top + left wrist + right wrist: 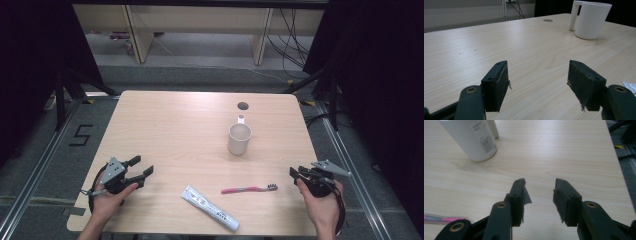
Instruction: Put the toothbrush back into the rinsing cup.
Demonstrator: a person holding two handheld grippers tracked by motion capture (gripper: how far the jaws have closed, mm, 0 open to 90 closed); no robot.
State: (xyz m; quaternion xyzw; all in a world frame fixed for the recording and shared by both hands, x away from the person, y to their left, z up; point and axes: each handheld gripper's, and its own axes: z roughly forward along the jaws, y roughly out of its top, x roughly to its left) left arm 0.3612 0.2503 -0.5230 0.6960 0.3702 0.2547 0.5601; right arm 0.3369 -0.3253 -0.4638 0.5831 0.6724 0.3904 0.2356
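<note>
A white mug [239, 138] stands upright right of the table's middle, its handle turned to the far side. Nearer the front edge lie a pink toothbrush [249, 189] and a white toothpaste tube [210, 208]. My left gripper [142, 166] rests open at the front left, held in a hand; in its own view the open left gripper [537, 82] points across bare wood toward the mug [590, 20]. At the front right my right gripper [296, 173] is open, just right of the brush head. Its view shows the right gripper [540, 187], the mug [474, 140] and the toothbrush handle [439, 218].
The light wooden table [165, 125] has a round cable hole [243, 105] behind the mug. Grey floor with a "5" mark [80, 135] lies to the left. Black stands and curtains flank the table, and cables [292, 40] hang at the back right.
</note>
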